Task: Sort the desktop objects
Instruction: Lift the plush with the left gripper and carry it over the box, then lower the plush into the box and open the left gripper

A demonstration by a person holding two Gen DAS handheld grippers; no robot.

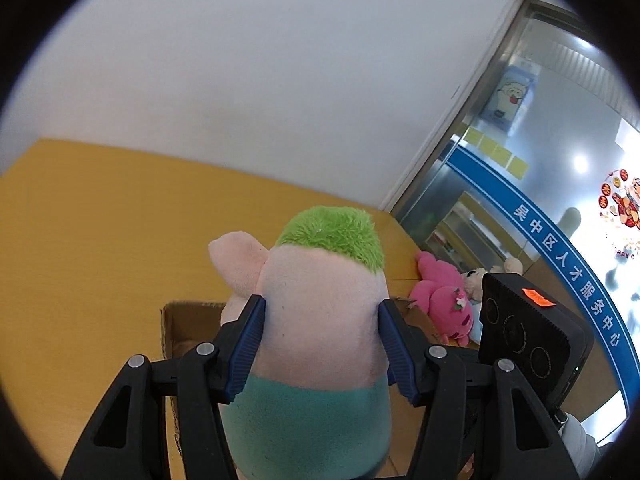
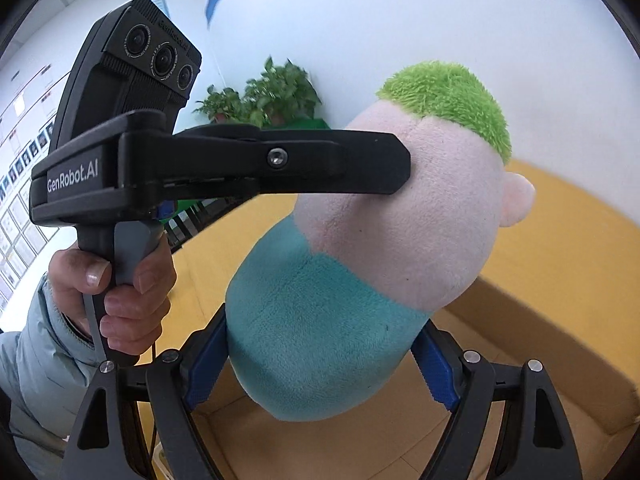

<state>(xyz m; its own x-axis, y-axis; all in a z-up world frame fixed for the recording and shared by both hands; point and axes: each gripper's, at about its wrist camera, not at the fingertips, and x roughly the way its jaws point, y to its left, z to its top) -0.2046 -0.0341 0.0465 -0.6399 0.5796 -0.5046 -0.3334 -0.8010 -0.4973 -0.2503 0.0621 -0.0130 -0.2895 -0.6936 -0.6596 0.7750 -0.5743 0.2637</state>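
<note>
A plush doll [image 1: 320,320] with green hair, pink head and teal body is held aloft above an open cardboard box [image 1: 176,320] on the yellow table [image 1: 100,220]. The left gripper [image 1: 322,344] has its jaws pinching the doll's head from both sides; the right gripper [image 2: 320,364] has its jaws pinching the teal body. A pink stuffed toy [image 1: 440,296] lies on the table just beyond the box, beside a glass partition [image 1: 540,140].
</note>
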